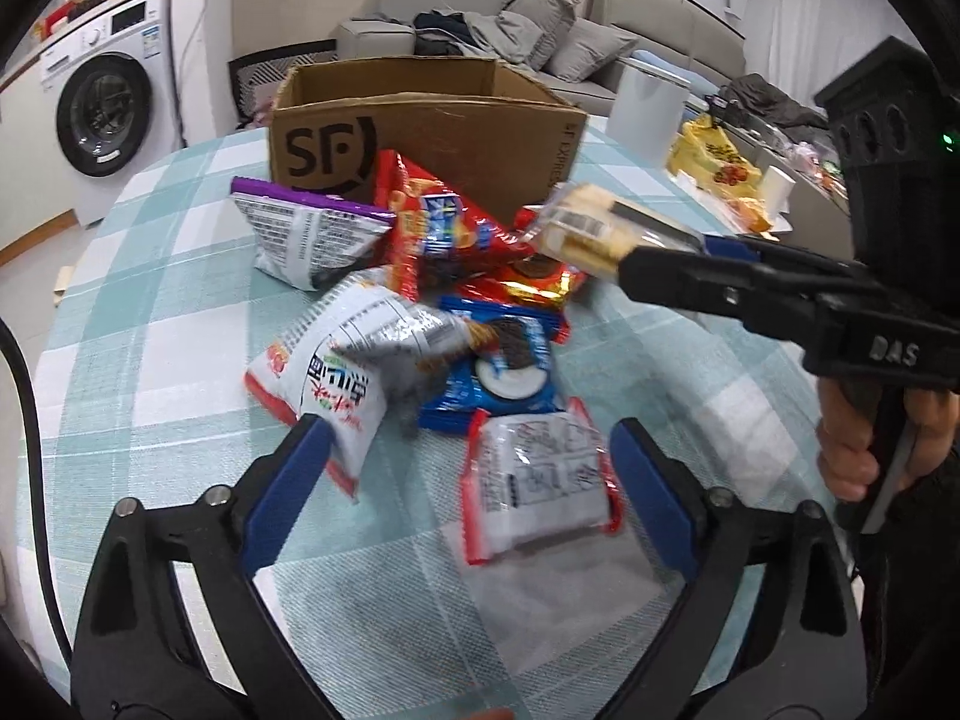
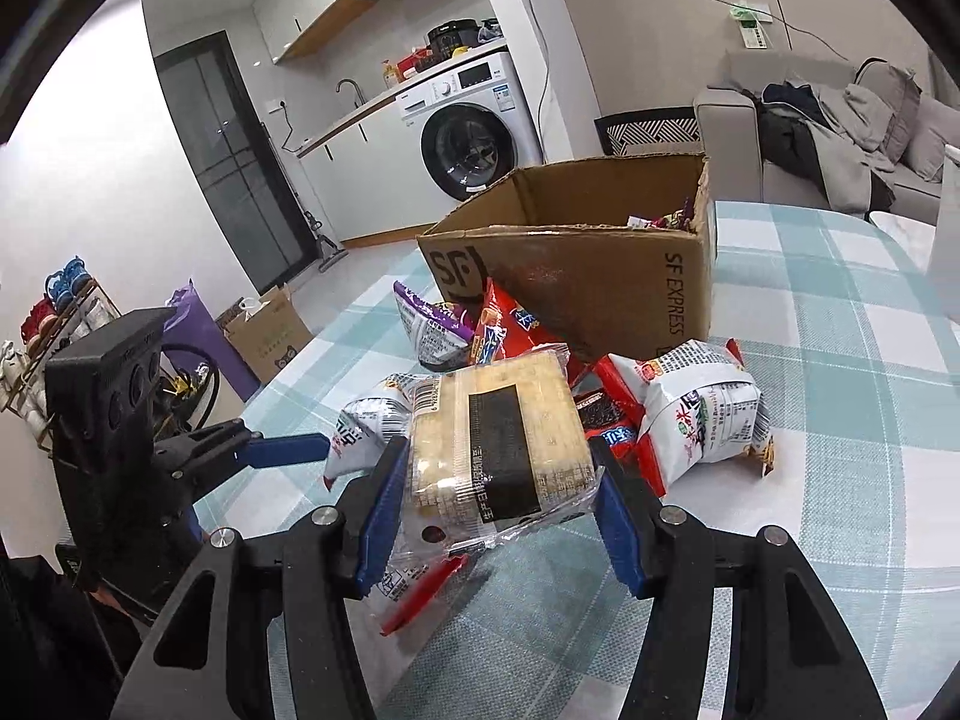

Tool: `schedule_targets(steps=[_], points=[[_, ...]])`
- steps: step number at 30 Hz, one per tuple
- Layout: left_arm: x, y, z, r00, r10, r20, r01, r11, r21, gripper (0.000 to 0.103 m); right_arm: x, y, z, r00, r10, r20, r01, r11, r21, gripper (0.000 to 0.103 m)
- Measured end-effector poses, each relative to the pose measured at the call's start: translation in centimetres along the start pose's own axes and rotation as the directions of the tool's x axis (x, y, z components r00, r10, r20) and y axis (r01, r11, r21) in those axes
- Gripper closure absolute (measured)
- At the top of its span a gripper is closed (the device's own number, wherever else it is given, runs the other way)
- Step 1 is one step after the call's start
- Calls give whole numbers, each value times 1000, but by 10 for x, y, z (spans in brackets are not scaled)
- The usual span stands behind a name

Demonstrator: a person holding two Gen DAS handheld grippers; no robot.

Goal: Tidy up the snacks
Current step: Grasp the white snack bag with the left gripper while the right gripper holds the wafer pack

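A brown SF cardboard box (image 1: 420, 132) stands open at the far side of the checked table (image 1: 150, 276); it also shows in the right wrist view (image 2: 600, 282). Several snack packets lie in a pile before it, among them a blue Oreo pack (image 1: 498, 372) and a white red-edged packet (image 1: 540, 480). My right gripper (image 2: 495, 480) is shut on a clear pack of pale crackers (image 2: 498, 432), held above the pile; the left wrist view shows the pack (image 1: 582, 225) too. My left gripper (image 1: 474, 462) is open, low over the table, with the white red-edged packet between its fingers.
A white cylinder (image 1: 651, 114) and a yellow bag (image 1: 714, 159) stand at the table's far right. A washing machine (image 1: 105, 96) and a grey sofa (image 1: 540, 30) are beyond the table. A few snacks (image 2: 660, 221) lie inside the box.
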State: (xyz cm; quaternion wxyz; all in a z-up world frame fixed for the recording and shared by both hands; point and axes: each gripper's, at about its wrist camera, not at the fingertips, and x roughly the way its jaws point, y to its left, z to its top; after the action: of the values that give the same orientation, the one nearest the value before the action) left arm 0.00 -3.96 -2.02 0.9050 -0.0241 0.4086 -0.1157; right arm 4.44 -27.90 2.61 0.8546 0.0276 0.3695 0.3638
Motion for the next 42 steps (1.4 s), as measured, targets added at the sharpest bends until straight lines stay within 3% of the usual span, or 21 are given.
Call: schedule_targets(steps=[6, 13, 16, 20, 25, 31, 42], points=[[4, -23, -8, 999, -36, -32, 39, 995, 87, 19, -4, -1, 1, 1000, -3, 6, 3, 1000, 3, 45], [17, -32, -17, 994, -56, -91, 65, 993, 102, 37, -5, 0, 0, 1000, -2, 6, 2, 1000, 3, 45], [18, -35, -20, 994, -62, -87, 72, 991, 110, 41, -5, 0, 0, 1000, 0, 5, 0, 1000, 5, 45], [12, -38, -20, 994, -86, -72, 94, 989, 115, 55, -6, 0, 0, 1000, -2, 4, 2, 1000, 3, 45], [11, -37, -20, 993, -95, -75, 103, 988, 116, 57, -5, -1, 1, 1000, -2, 6, 2, 1000, 5, 45], [21, -38, -23, 987, -110, -114, 123, 986, 111, 51, -5, 0, 2, 1000, -3, 5, 3, 1000, 6, 45], [8, -45, -22, 989, -134, -57, 140, 981, 132, 57, -10, 0, 3, 1000, -2, 20, 2, 1000, 6, 45]])
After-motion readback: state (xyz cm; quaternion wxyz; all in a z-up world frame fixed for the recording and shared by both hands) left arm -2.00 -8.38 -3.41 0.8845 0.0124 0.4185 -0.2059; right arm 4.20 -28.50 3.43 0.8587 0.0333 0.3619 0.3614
